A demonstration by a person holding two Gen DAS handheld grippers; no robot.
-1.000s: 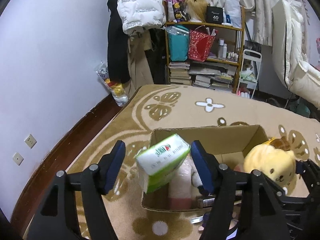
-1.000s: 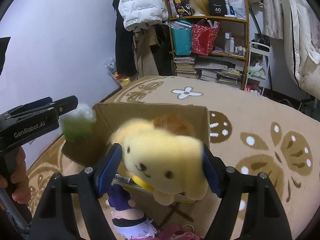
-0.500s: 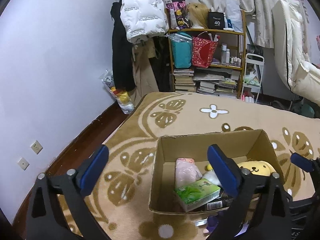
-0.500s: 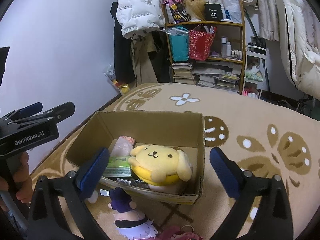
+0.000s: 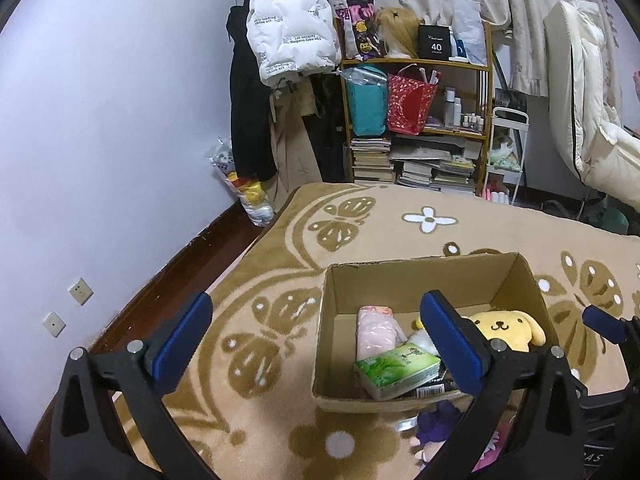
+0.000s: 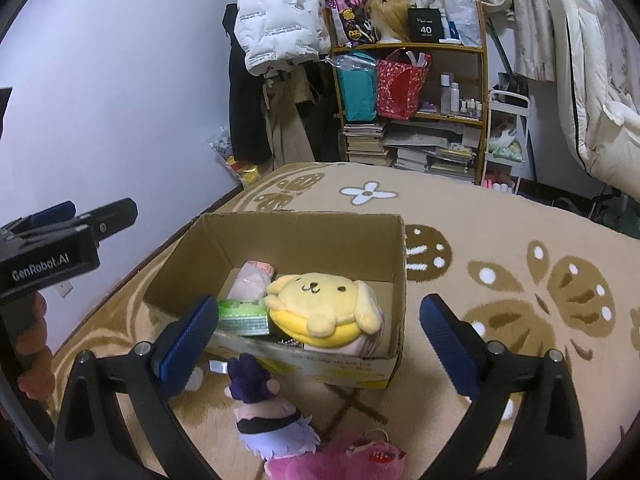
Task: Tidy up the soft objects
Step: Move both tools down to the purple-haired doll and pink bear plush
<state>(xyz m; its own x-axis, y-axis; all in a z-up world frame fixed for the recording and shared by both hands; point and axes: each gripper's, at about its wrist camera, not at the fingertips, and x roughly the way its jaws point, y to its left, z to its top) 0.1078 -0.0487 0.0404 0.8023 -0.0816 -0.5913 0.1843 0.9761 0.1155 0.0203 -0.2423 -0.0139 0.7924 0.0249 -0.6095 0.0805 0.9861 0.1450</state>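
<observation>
**Both hand-held grippers spread and empty above the box of soft things**

Left hand-held gripper: fingers spread wide, nothing between them, low in the left wrist frame. Right hand-held gripper: also spread wide, empty, low in the right wrist frame. The left one also shows at the left edge of the right wrist view, with a hand on its handle.

Cardboard box sits open on the patterned rug, centre of the right wrist frame, lower centre-right of the left wrist frame. Inside it: yellow plush dog lying on top at the right side, face up; green tissue pack at the near wall, tilted; pink soft bundle behind the tissue pack, toward the box's left side. Something white shows between bundle and dog, too small to tell.

Outside the box, just below its near wall: purple-haired plush doll lying on the rug, and a pink plush at the bottom edge, touching the doll's lower end.

Background, top of frame: wooden shelf with bags and books, white puffer jacket hanging to its left.
</observation>
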